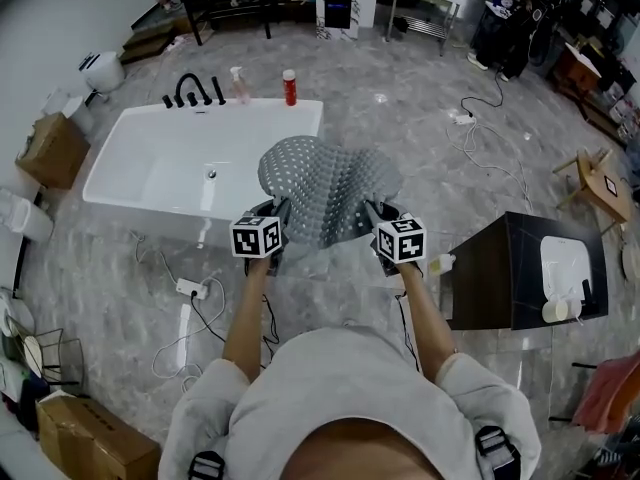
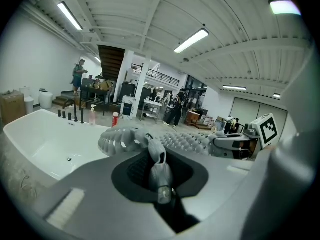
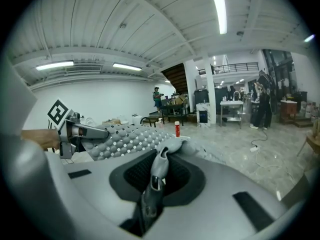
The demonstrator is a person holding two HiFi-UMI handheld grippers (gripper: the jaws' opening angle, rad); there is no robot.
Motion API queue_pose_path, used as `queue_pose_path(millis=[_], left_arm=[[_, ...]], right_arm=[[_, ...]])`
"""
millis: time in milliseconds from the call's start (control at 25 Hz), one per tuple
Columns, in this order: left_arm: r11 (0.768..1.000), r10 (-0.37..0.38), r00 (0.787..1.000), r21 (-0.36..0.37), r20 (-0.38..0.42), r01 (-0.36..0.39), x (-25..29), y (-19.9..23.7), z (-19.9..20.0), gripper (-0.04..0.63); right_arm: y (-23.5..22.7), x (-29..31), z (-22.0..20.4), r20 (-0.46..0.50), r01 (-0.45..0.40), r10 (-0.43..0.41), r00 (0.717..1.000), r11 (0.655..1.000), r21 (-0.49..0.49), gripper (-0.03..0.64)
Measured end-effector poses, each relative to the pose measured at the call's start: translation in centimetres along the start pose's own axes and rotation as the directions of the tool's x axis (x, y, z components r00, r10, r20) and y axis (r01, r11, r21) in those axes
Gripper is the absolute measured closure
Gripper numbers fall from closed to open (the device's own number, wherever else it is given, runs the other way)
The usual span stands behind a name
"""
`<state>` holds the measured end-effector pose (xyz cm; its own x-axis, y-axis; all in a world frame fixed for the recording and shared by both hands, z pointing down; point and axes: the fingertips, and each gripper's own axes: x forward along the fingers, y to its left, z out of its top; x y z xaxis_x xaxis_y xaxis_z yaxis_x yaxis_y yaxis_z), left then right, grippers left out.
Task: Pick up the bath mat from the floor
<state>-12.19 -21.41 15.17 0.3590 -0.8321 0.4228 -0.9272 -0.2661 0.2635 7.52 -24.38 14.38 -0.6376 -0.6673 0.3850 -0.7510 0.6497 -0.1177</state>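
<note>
- head view first. what are the two tongs doing?
- the left gripper (image 1: 278, 216) and the right gripper (image 1: 372, 216) are held out in front of the person, side by side. the bath mat (image 1: 325, 180) stretches between them.
- are they squeezed tight?
- yes. in the left gripper view the jaws are pinched on one edge of the mat, and a fold of it sticks up between them. in the right gripper view the jaws pinch the other edge the same way.
- where is the mat?
- it is up in the air, off the floor (image 1: 420, 138). it is a grey sheet with lots of bumps and little holes, and it bulges up in the middle. from above, it covers the near right corner of the white bathtub (image 1: 160, 168).
- what is on the tub?
- a black tap (image 1: 192, 90), a spray bottle (image 1: 239, 83) and a red bottle (image 1: 289, 86) stand on its far rim.
- anything else close by?
- a dark cabinet (image 1: 500, 268) stands on the person's right, apart from the mat.
</note>
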Motion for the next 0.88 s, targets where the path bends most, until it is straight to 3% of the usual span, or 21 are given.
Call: queue_pose_path(millis=[880], left_arm=[[0.999, -0.021, 1.000, -0.035, -0.015, 0.020, 0.7, -0.4, -1.4, 0.546]], right_arm=[[-0.6, -0.7, -1.1, -0.019, 0.028, -0.028, 0.999, 1.000, 0.009, 0.568]])
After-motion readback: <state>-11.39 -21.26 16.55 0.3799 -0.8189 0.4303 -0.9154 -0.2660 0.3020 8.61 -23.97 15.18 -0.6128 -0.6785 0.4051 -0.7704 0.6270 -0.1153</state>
